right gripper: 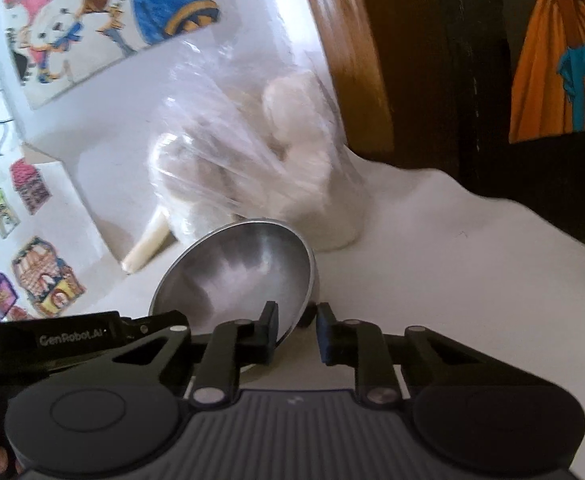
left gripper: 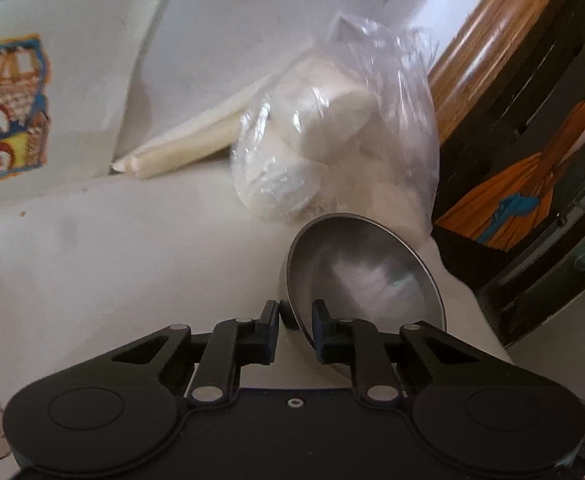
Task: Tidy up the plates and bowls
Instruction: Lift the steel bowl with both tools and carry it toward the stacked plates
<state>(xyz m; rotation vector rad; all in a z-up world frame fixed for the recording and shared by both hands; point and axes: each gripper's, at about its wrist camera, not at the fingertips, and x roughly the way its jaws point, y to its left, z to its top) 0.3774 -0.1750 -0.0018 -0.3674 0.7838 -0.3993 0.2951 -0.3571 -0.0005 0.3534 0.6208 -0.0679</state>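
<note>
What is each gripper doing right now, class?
Left gripper: shut on the steel bowl rim.
Right gripper: shut on the same bowl's opposite rim.

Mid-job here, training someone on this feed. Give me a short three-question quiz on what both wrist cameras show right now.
1. True or false: the round steel bowl lies flat on the white tabletop.
2. What pinches the bowl's rim? A) left gripper only B) right gripper only C) both
3. What stands right behind the bowl?

Key
1. False: it is tilted on edge.
2. C, on opposite sides of the rim.
3. A clear plastic bag of white items.
</note>
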